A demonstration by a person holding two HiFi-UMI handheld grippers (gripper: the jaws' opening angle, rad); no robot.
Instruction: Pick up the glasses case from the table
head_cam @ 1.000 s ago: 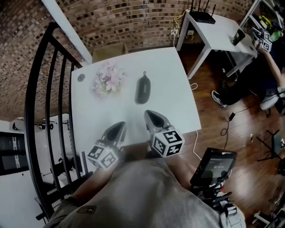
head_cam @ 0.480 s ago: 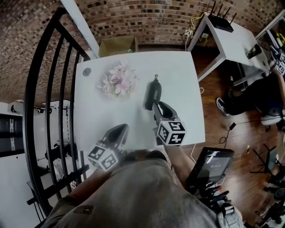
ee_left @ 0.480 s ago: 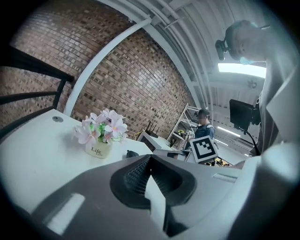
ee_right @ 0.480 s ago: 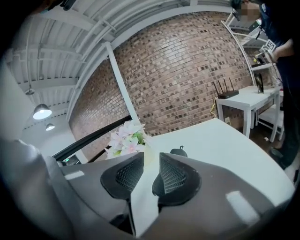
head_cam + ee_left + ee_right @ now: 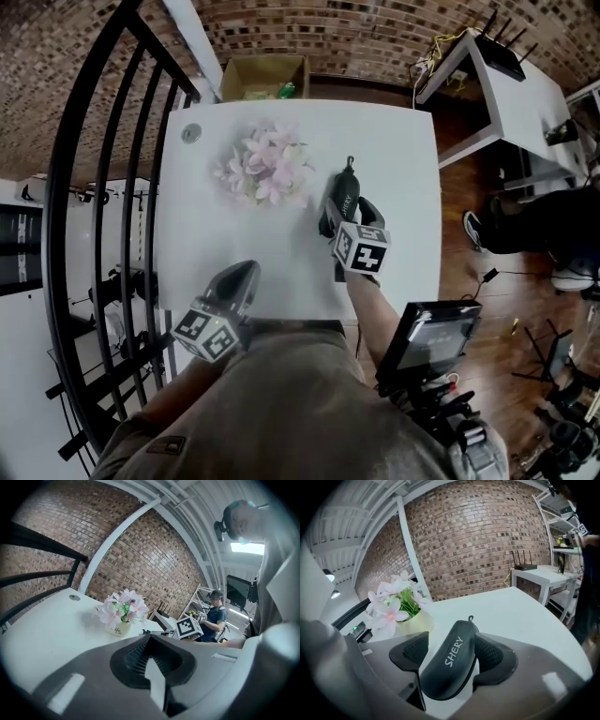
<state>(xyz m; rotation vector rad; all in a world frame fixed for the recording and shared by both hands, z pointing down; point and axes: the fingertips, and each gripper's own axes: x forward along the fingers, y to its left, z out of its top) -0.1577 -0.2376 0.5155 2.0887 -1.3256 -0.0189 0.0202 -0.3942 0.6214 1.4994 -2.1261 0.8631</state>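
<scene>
Head view: glasses case lies on white surface beside flowers. Right gripper straddles case's near end, likely lining up grasp. Left gripper sits at surface's near edge, seemingly unneeded.
Left gripper view: jaws together, nothing between.
Right gripper view: jaws opening, wide; case between pads, not clamped.
</scene>
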